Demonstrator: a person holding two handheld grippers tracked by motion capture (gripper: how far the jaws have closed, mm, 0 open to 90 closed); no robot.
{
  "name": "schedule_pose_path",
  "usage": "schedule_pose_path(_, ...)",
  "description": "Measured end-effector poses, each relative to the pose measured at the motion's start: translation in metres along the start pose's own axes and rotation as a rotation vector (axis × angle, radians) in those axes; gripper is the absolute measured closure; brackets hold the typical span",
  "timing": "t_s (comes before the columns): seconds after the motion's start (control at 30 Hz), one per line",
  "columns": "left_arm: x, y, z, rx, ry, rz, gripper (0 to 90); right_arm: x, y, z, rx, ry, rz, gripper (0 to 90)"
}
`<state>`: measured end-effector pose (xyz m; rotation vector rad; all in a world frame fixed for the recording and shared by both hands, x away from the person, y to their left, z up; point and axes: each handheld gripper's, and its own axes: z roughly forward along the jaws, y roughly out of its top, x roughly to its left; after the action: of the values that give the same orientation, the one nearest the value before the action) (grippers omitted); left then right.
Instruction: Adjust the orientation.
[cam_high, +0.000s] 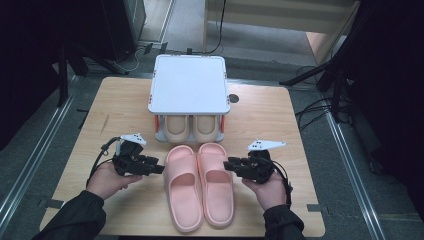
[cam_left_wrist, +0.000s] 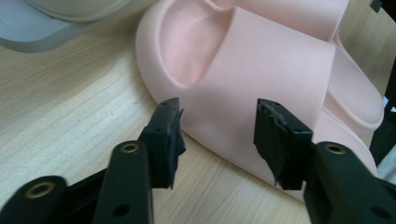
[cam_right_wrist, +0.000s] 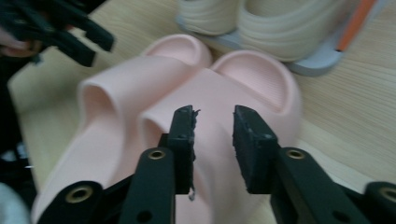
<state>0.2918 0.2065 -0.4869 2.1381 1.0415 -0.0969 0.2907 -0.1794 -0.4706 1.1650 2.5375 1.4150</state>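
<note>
Two pink slippers lie side by side on the wooden table (cam_high: 120, 102), toes toward the far side: the left slipper (cam_high: 184, 186) and the right slipper (cam_high: 216, 181). My left gripper (cam_high: 161, 169) sits just left of the left slipper, jaws pointing at its side. In the left gripper view the left gripper (cam_left_wrist: 217, 116) stands open, the left slipper's strap (cam_left_wrist: 261, 60) lying beyond the gap, untouched. My right gripper (cam_high: 227, 164) sits just right of the right slipper. The right gripper (cam_right_wrist: 212, 116) is open too, aimed at the right slipper (cam_right_wrist: 254, 81); nothing is pressed between its pads.
A small rack with a white top (cam_high: 189, 82) stands at the table's far middle, with a beige pair of slippers (cam_high: 192, 127) on its lower shelf, right behind the pink pair's toes. Bare wood lies to both sides. Dark stands and cables surround the table.
</note>
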Motion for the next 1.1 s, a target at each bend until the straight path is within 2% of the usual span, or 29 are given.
schedule_pose_path(0.07,0.002,0.002,-0.001,-0.006,0.003,-0.008,47.9,0.006,-0.001,0.001,0.003,0.009,-0.012,62.3)
schedule_pose_path(0.2,0.007,0.005,-0.005,-0.023,0.011,-0.016,46.0,0.018,-0.004,0.004,0.020,0.002,-0.033,64.4)
schedule_pose_path(0.33,0.013,0.008,-0.008,-0.028,0.019,-0.013,45.0,0.028,-0.010,0.007,0.015,-0.010,-0.035,62.7)
schedule_pose_path(0.53,0.023,0.014,-0.012,-0.049,0.019,-0.037,44.3,0.040,-0.018,0.015,0.000,-0.035,-0.034,58.4)
schedule_pose_path(0.7,0.029,0.019,-0.012,-0.051,0.017,-0.041,44.2,0.047,-0.023,0.018,-0.029,-0.058,-0.029,60.0)
schedule_pose_path(0.9,0.034,0.024,-0.011,-0.049,0.014,-0.053,44.1,0.052,-0.028,0.023,-0.048,-0.070,-0.007,56.0)
schedule_pose_path(1.1,0.033,0.027,-0.009,-0.051,0.013,-0.047,44.1,0.060,-0.033,0.030,-0.037,-0.093,-0.021,52.2)
